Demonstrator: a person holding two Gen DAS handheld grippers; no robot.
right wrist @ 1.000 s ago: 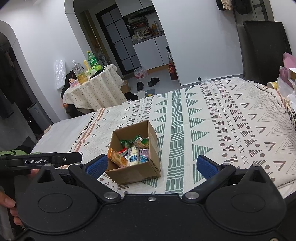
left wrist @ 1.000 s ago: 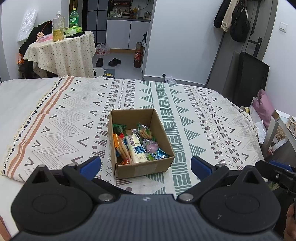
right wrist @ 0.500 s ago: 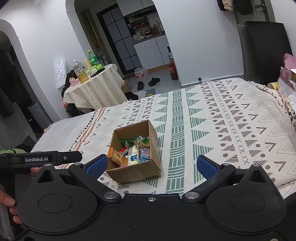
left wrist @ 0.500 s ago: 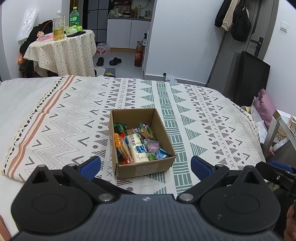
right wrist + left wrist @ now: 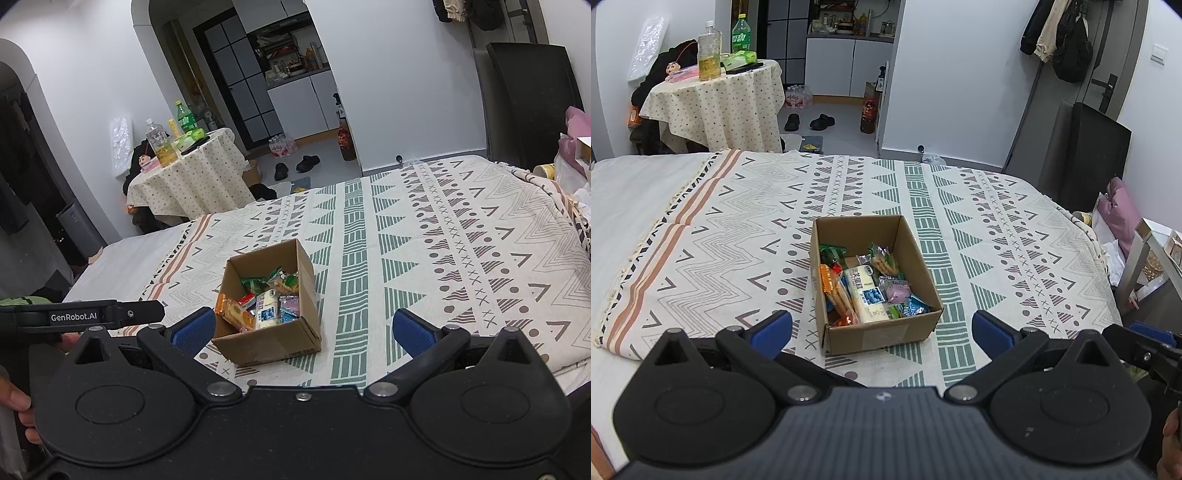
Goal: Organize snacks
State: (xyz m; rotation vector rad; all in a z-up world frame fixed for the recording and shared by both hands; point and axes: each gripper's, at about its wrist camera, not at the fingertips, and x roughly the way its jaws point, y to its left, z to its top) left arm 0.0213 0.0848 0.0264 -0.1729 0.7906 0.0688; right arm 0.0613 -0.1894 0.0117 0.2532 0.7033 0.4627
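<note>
Ahead of the left gripper (image 5: 882,328), in the left wrist view, an open brown cardboard box (image 5: 882,334) sits on the cream bedspread with green and grey geometric bands (image 5: 960,206), centred between the two blue-padded fingertips (image 5: 772,328) and just beyond them. The jaws stand wide apart, released and holding nothing. Inside the box lie the wrapped snacks: a long cream packet with a blue picture (image 5: 865,291), an orange-wrapped stick pack (image 5: 834,293) to its left, a pale purple sachet (image 5: 897,290) to its right, and green wrappers (image 5: 833,253) toward the far wall. Over the last second the box has barely drifted in the frame, so this gripper has hardly moved (a pause, apparently). At the right edge the other tool's dark arm pokes in.

Seen from the right wrist, the right gripper (image 5: 303,330) is likewise spread open and empty, with the same box (image 5: 271,345) lying nearer its left fingertip (image 5: 194,328) than its right one. The snacks (image 5: 258,302) remain heaped in the near half of the box. The left gripper's black arm, lettered GenRobot.AI (image 5: 74,316), reaches in from the left, a hand (image 5: 16,402) behind it. This view too is nearly unchanged from a second ago.

Nothing lies loose on the bedspread near either tool, and both hover back from the box. That suggests the sorting is either done or not begun; the frames alone cannot settle which.
</note>
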